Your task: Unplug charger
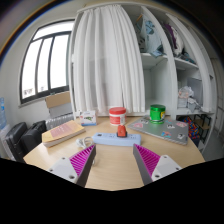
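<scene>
A white power strip (pixel 108 140) lies across the wooden table (pixel 115 172), just ahead of my fingers. An orange-red charger (pixel 121 130) stands plugged into it, near its middle. My gripper (pixel 117 161) is open and empty, held low over the table. Its left pad (pixel 84 158) and right pad (pixel 150 160) stand wide apart. The charger lies beyond the fingertips, roughly in line with the gap between them.
A red-lidded white jar (pixel 117 114) stands behind the charger. A green cup (pixel 156 112) sits on a green box (pixel 165 130) to the right. A stack of books (pixel 63 132) lies to the left. White curtains, a window and shelves stand behind.
</scene>
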Available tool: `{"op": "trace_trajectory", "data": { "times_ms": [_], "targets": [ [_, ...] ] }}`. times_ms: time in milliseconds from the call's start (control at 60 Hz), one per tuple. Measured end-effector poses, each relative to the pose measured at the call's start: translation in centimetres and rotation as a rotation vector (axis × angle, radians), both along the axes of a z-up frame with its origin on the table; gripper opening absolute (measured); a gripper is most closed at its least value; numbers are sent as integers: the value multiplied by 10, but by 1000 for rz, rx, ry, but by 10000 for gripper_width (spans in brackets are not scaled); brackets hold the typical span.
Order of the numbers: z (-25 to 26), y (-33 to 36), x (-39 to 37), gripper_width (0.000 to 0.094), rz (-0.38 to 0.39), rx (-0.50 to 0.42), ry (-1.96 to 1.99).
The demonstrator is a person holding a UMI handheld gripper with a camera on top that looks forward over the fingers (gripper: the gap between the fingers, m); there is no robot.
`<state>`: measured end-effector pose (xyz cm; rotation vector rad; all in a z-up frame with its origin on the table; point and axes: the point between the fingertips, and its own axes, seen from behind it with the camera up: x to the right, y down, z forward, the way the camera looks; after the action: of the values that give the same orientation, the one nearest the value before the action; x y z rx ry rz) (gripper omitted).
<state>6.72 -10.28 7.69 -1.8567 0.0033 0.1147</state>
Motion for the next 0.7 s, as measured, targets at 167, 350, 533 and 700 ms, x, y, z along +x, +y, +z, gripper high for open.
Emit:
{"op": "trace_trajectory", "data": {
  "times_ms": [167, 350, 533, 700],
  "targets": [
    [-11, 130, -9, 765, -16, 1, -41],
    [-26, 198, 5, 732, -94, -33, -50],
    [-32, 214, 7, 375, -108, -55, -63],
    [-26, 213, 4, 122, -89, -24, -65]
  ]
}}
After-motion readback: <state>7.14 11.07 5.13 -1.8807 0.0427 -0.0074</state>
